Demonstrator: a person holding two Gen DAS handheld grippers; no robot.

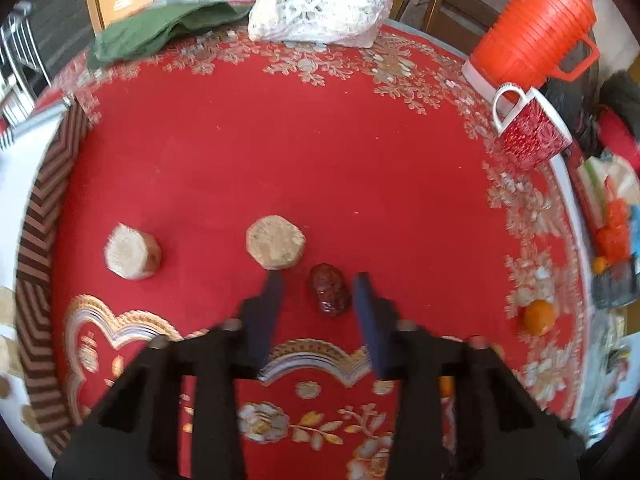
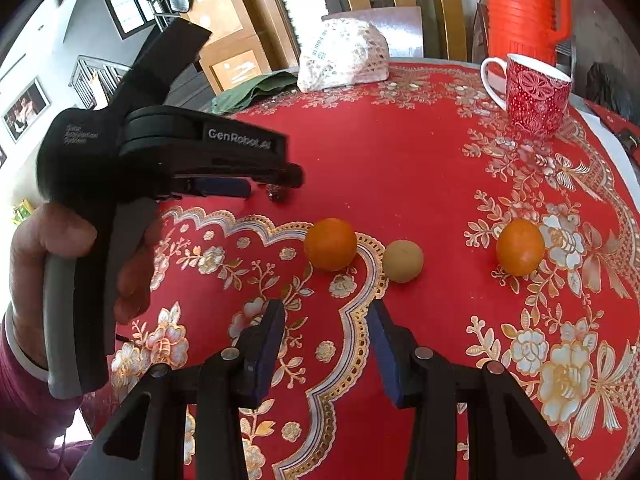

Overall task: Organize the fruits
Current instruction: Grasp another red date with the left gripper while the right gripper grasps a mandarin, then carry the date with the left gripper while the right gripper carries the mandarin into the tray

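A dark red wrinkled date (image 1: 329, 294) lies on the red flowered tablecloth (image 1: 320, 152). My left gripper (image 1: 318, 279) straddles it with its jaws apart: the right pad sits close against the date and a gap shows on the left side. In the right wrist view a hand holds this left gripper (image 2: 294, 176) tilted down over the date (image 2: 275, 193). My right gripper (image 2: 327, 308) is open above the cloth with nothing between its fingers. Ahead of it lie two oranges (image 2: 330, 244) (image 2: 520, 246) and a small tan round fruit (image 2: 403, 260).
Two pale tan round pieces (image 1: 132, 254) (image 1: 275, 242) lie just left of the date. An orange (image 1: 539, 316) sits at the right. A red patterned mug (image 1: 532, 132), an orange jug (image 1: 532, 28), a white netted bundle (image 1: 320, 0) and a green cloth (image 1: 160, 28) line the far edge.
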